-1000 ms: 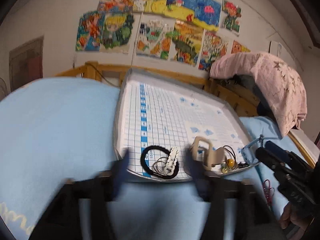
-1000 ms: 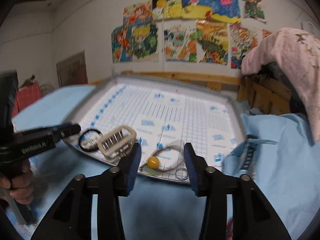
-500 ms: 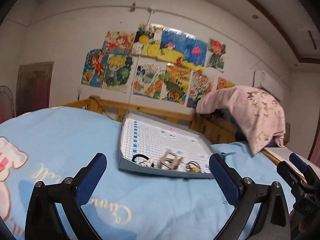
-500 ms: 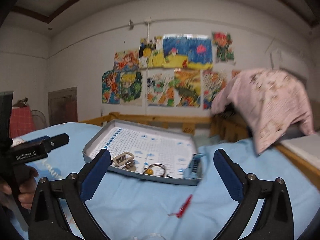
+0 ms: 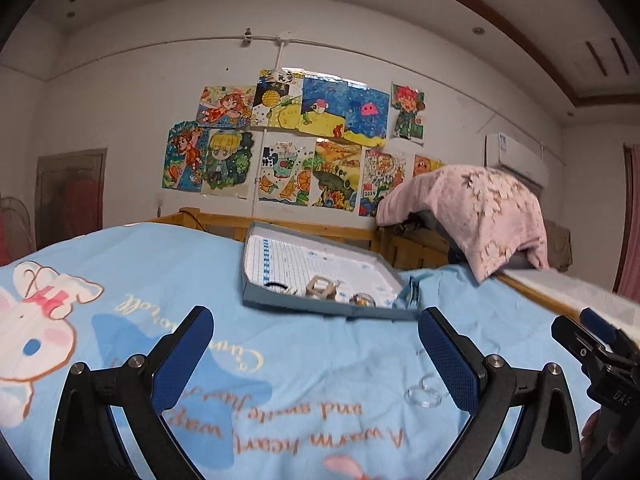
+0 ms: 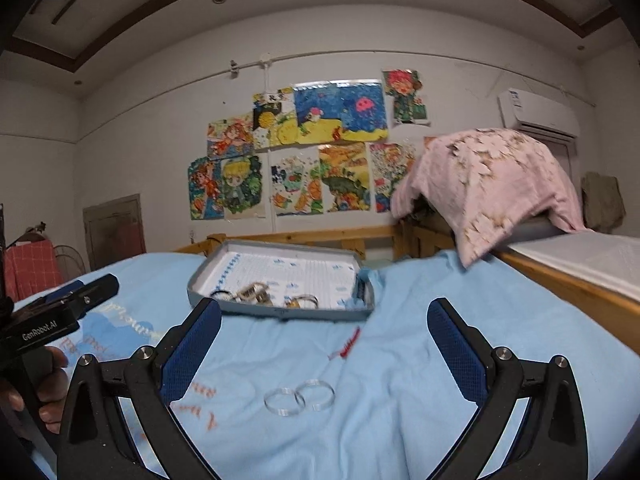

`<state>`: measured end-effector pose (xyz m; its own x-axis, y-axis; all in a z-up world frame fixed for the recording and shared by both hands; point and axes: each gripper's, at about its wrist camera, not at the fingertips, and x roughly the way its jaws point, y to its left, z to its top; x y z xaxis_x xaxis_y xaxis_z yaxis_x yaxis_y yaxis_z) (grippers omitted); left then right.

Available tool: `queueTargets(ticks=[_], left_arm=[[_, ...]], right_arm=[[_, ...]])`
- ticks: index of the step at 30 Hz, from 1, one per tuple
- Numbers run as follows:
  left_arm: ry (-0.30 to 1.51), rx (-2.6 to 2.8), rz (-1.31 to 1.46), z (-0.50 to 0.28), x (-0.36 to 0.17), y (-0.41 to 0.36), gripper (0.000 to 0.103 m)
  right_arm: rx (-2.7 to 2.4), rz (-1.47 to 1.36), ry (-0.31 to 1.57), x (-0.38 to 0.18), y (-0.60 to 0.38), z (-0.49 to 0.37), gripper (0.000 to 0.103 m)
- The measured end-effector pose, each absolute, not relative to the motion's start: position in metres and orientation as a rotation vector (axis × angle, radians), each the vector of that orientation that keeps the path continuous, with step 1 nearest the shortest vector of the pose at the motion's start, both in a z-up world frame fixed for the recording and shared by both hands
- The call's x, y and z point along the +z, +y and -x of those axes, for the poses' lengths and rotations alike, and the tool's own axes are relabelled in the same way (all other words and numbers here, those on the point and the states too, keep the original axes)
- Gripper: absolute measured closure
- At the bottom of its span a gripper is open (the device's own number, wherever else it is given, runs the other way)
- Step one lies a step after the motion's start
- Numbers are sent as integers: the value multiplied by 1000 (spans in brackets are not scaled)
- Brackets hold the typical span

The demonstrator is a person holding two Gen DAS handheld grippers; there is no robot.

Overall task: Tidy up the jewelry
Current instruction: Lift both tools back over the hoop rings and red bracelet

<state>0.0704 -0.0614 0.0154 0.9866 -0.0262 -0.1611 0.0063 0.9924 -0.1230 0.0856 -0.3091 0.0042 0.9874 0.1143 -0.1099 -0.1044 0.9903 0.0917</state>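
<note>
A grey tray (image 5: 280, 308) with a gridded liner lies on the blue bedsheet, also in the right wrist view (image 6: 248, 311). It holds a black hair tie (image 5: 276, 285), a beige hair claw (image 5: 320, 289) and a ring with a yellow bead (image 5: 362, 299). Two clear bangles (image 6: 299, 397) lie on the sheet in front of the tray, seen too in the left wrist view (image 5: 424, 395). A red hair clip (image 6: 347, 345) lies beside them. My left gripper (image 5: 316, 356) and right gripper (image 6: 324, 356) are both open wide, empty, well back from the tray.
A wooden bed rail (image 6: 320, 237) runs behind the tray. A pink blanket (image 6: 488, 184) hangs over furniture at the right. A wooden ledge (image 6: 580, 284) borders the bed on the right. Drawings (image 5: 296, 148) cover the wall.
Both grippers have pulled back and up from the tray and opened wide. The clear bangles and red clip on the sheet have come into view.
</note>
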Motion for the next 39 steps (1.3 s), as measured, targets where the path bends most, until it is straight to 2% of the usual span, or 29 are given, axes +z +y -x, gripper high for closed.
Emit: queueTargets(ticks=[8,14,31,39], left_arm=[[153,-3,92,-56,-3,-67,0],[213,-15,107,-59,-11,-66,0],[269,-51,91,-63,-18,-72,0],[464,-192,145,-110,-19,-78,0]], right_arm=[[6,-63,123,-21,-317,-61,2],[-13,-80,143,-34,-324,-59,2],[4,-89,141,-44,-322,-62,2],[78,-96,200,-24,-341,-96,2]])
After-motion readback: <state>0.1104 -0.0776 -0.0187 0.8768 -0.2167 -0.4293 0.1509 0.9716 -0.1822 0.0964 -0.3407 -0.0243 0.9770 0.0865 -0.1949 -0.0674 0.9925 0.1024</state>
